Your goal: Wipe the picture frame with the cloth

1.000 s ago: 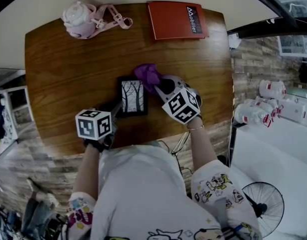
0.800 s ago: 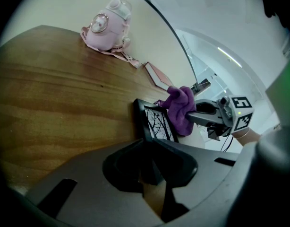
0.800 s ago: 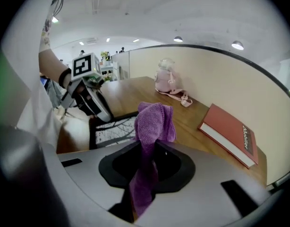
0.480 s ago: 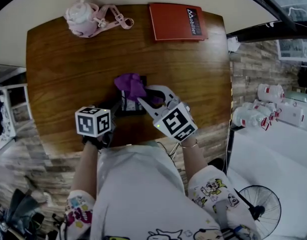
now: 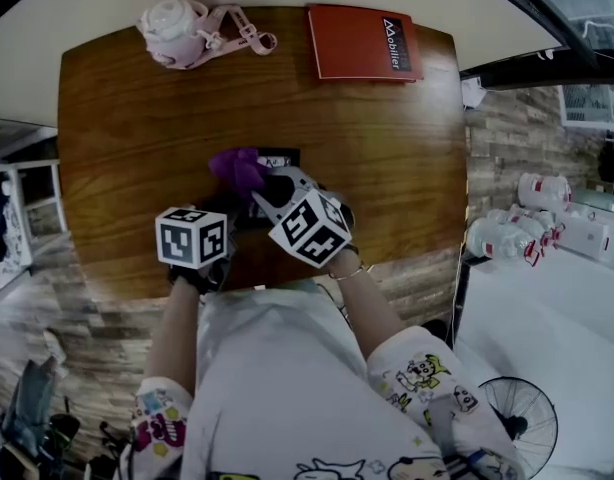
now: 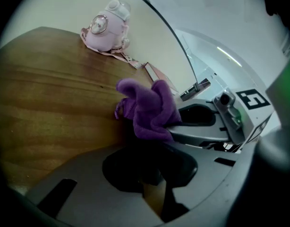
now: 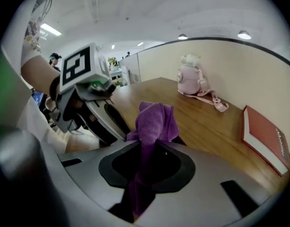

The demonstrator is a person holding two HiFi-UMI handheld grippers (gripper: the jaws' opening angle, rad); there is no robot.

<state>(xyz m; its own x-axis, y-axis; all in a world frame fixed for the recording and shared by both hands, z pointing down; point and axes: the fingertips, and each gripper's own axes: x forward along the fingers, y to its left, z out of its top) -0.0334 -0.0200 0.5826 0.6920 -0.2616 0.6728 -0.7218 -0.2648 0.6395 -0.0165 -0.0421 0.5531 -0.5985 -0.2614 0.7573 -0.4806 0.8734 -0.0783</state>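
- Hold: your left gripper [image 6: 153, 171] is clamped on the near edge of the small dark picture frame [image 5: 283, 158]. The frame lies on the brown wooden table [image 5: 127, 118], mostly covered in the head view. The bite looks shallow, so a hard sideways stroke could twist the frame out of it.
- Cloth: your right gripper [image 7: 150, 148] is pinched on the bunched purple cloth [image 7: 154, 119], which sits over the frame's far left part. Only a small wad protrudes, so pressing low risks the bare jaw tips scraping the frame's face.
- Clearance: both grippers work just beside each other. A stroke towards you could knock one against the other and shake the frame loose.
- Coverage: a wad this narrow may miss the corners and the far rim.
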